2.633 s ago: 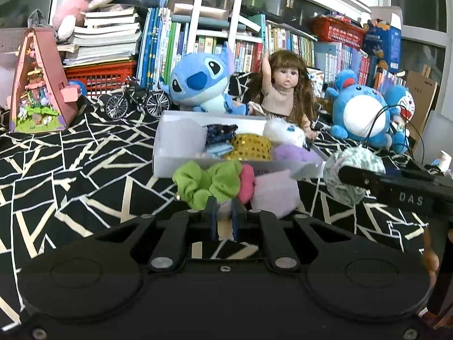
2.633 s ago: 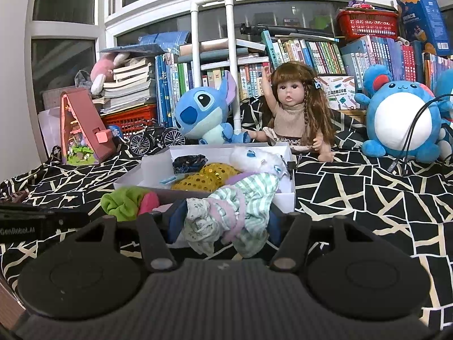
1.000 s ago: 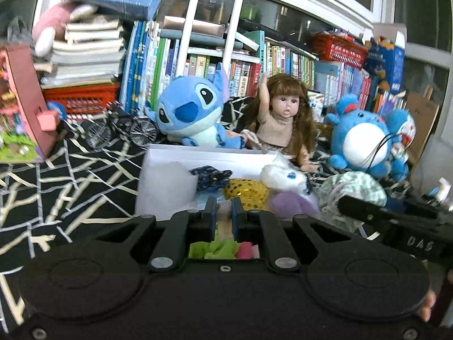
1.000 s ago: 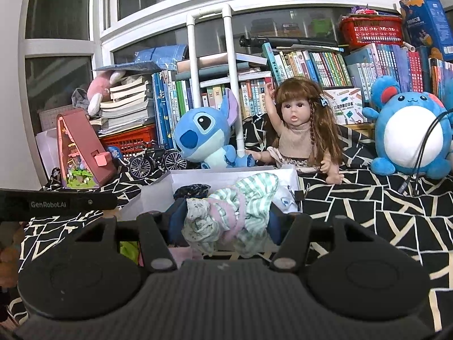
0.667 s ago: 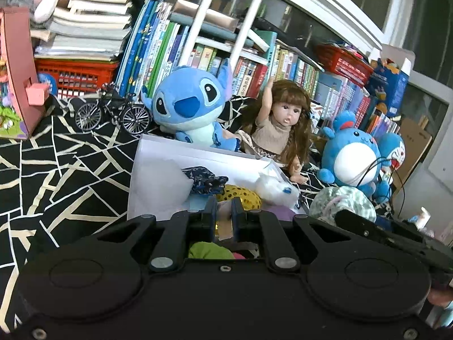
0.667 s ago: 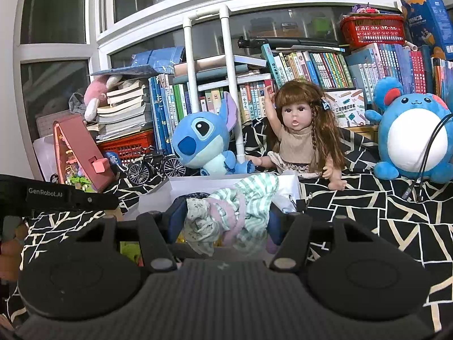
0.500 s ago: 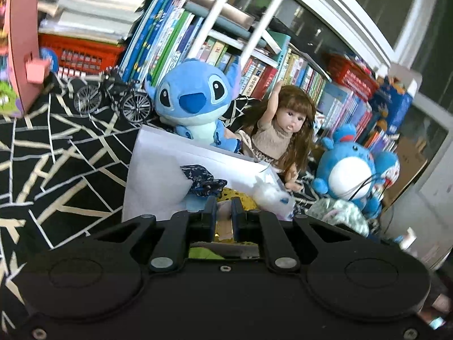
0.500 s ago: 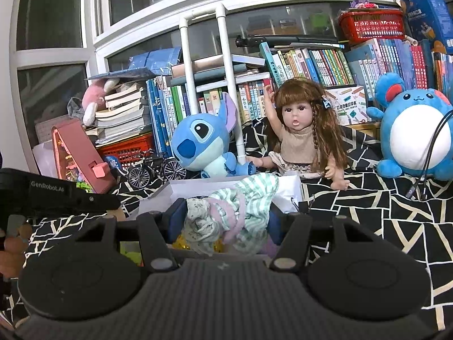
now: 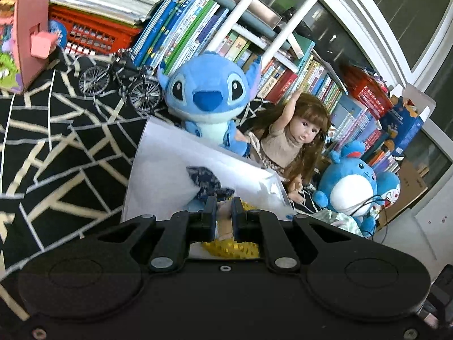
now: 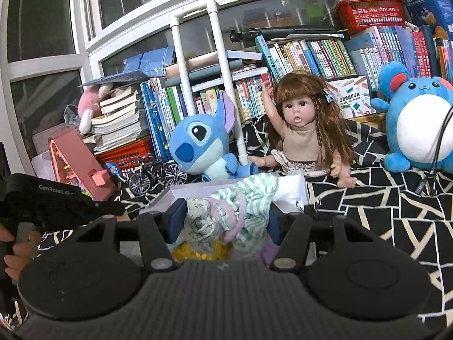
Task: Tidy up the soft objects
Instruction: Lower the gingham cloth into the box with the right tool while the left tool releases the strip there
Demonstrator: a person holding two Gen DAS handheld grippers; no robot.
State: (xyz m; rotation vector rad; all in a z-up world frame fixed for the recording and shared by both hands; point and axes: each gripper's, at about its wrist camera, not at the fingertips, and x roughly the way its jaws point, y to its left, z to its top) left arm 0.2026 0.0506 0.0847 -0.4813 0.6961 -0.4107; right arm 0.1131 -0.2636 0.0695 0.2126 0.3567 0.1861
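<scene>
Black patterned cloth [image 10: 382, 195] under the white box [image 10: 291, 192]: my right claw [image 10: 226, 223] pinches the striped scrunchie [image 10: 240, 206] above it, left claw [image 9: 223, 215] pressed together, empty. Released early, the scrunchie could snag the box's rim and roll outside.

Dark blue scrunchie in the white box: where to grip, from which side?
Judgement: pinch the dark blue scrunchie across its raised puffy fold, coming down from above. It lies low inside the white box, whose walls block a sideways approach; the soft gathered fabric should compress between fingers.
</scene>
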